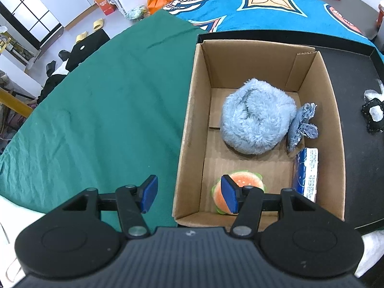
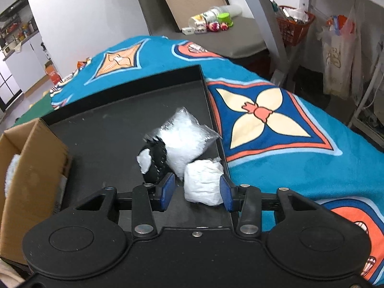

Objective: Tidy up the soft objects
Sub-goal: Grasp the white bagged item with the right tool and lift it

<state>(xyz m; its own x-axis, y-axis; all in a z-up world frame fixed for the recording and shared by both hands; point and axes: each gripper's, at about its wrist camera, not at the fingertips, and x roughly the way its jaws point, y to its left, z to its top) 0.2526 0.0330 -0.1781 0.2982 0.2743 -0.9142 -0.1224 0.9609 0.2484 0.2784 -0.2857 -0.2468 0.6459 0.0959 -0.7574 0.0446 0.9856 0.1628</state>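
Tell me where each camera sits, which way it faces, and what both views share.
Left wrist: rides on the left tool, aimed steeply down at the cardboard box holding a blue plush and burger toy; only its own blue-padded fingers show, nothing between them.
Right wrist: rides on the right tool, aimed down at the black tray; its fingers flank a white bundle, one pad apart.
Shared: box, tray, the black-and-white soft item and patterned blue blanket.
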